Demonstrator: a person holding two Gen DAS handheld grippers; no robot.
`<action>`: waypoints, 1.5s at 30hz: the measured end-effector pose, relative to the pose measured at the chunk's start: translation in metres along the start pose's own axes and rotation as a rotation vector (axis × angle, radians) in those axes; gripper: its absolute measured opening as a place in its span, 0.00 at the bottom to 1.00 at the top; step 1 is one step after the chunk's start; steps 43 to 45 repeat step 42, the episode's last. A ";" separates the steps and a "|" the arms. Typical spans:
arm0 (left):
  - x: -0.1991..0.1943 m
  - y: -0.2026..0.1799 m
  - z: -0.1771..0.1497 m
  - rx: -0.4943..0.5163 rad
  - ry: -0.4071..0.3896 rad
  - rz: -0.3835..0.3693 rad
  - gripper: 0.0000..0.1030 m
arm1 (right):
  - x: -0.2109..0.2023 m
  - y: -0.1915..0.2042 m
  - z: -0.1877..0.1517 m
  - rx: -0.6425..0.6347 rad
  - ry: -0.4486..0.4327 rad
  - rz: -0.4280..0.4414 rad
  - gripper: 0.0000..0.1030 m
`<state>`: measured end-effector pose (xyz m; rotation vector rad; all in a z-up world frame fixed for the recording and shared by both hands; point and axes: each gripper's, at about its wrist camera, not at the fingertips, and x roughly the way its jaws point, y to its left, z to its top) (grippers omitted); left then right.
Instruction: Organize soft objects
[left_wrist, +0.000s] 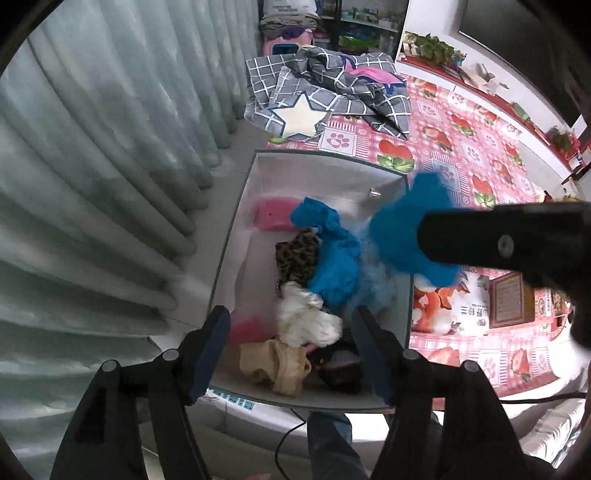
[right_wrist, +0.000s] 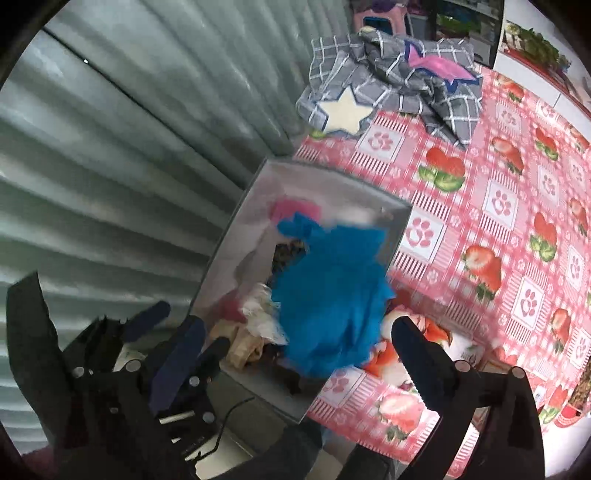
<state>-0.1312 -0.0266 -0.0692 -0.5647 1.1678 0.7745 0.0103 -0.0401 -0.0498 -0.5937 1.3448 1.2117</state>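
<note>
- Left wrist view: left hand-held gripper (left_wrist: 291, 354) seen wide open above the near end of the grey box (left_wrist: 240, 229), nothing between its fingers.
- Inside the box, lying together: pink item (left_wrist: 273, 214) at the far end, leopard-print cloth (left_wrist: 297, 258) in the middle, white cloth (left_wrist: 306, 317) and beige cloth (left_wrist: 273, 365) nearer, dark item (left_wrist: 340, 365) beside the beige one.
- Blue cloth (left_wrist: 332, 254) draped over the pile, one blurred part (left_wrist: 402, 229) raised over the right wall of the box.
- Right hand-held gripper body (left_wrist: 509, 236) reaching in from the right, touching or just beside that raised blue part.
- Right wrist view: right hand-held gripper (right_wrist: 295, 350) spread wide apart; blue cloth (right_wrist: 332, 295) blurred between and beyond the fingers, not pinched as far as visible.
- Box (right_wrist: 236, 236) placed at the edge of the bed with a pink strawberry sheet (right_wrist: 498, 229), beside grey-green curtains (right_wrist: 129, 147).
- Grey checked blanket with a star (right_wrist: 388, 85) crumpled at the far end of the bed, well apart from the box.
</note>
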 end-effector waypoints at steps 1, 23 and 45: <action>0.001 0.002 0.001 -0.011 0.011 -0.030 0.70 | 0.000 0.000 0.002 0.001 0.002 -0.003 0.99; 0.009 0.008 0.004 -0.046 0.054 0.018 0.75 | 0.002 -0.006 0.001 -0.007 0.031 -0.073 0.99; -0.005 0.013 0.000 -0.054 -0.037 -0.023 0.76 | 0.010 0.000 -0.006 -0.075 0.045 -0.199 0.99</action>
